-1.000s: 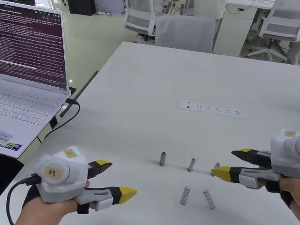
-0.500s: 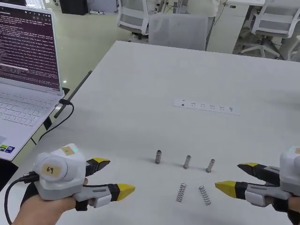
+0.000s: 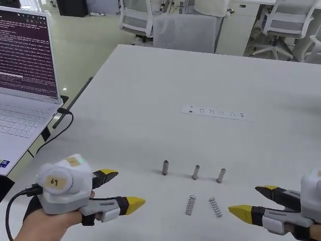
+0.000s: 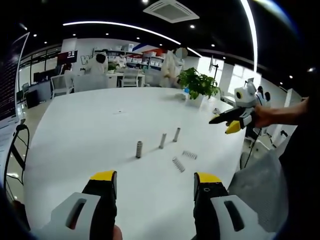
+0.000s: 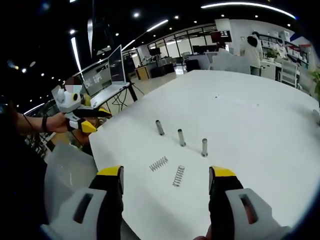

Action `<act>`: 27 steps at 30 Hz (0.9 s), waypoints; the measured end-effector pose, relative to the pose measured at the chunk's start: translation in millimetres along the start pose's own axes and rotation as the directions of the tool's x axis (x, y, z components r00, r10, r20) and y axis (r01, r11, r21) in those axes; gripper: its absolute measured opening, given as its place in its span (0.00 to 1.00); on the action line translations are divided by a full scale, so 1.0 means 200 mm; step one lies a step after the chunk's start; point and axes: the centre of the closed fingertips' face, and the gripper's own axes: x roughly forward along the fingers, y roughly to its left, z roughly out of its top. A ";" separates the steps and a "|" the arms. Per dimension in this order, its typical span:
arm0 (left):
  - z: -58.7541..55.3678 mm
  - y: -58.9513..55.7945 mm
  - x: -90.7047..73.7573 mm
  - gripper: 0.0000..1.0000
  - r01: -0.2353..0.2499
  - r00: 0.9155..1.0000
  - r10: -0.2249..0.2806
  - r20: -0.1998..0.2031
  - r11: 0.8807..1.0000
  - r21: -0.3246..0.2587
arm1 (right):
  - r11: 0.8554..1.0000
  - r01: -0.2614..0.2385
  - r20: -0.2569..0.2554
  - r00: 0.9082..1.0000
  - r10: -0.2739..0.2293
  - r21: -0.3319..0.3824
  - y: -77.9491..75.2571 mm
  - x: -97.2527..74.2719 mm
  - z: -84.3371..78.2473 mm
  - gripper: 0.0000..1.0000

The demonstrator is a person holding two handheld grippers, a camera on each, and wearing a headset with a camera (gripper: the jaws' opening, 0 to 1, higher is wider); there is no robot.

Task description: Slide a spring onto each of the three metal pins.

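Three short metal pins stand in a row on the white table (image 3: 150, 90). The left pin (image 3: 165, 167) looks ribbed, as if a spring sits on it; the middle pin (image 3: 195, 172) and right pin (image 3: 220, 175) look bare. Two loose springs (image 3: 190, 205) (image 3: 214, 206) lie just in front of the pins. My left gripper (image 3: 125, 188) is open and holds nothing, well left of the pins. My right gripper (image 3: 249, 200) is open and holds nothing, right of the springs. The right gripper view has the pins (image 5: 181, 137) and the springs (image 5: 178, 175) ahead of its jaws.
An open laptop (image 3: 20, 100) stands at the left with a black cable (image 3: 55, 130) along the table's left edge. A white power strip (image 3: 213, 112) lies beyond the pins. Office chairs (image 3: 185, 30) stand past the far edge.
My right gripper has drawn back from the right pin towards me and to the right, still open. The left gripper has held its place. The head camera has shifted.
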 end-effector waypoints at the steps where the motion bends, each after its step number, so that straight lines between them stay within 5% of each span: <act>1: 0.00 0.00 0.01 0.58 0.002 1.000 -0.002 -0.001 1.000 0.001 | 1.000 0.001 0.000 1.000 -0.001 0.003 0.00 0.00 -0.01 0.69; 27: -0.01 -0.19 0.23 0.57 0.107 0.994 -0.106 -0.041 0.994 0.020 | 0.999 -0.007 -0.014 1.000 0.008 0.049 0.07 -0.04 -0.15 0.71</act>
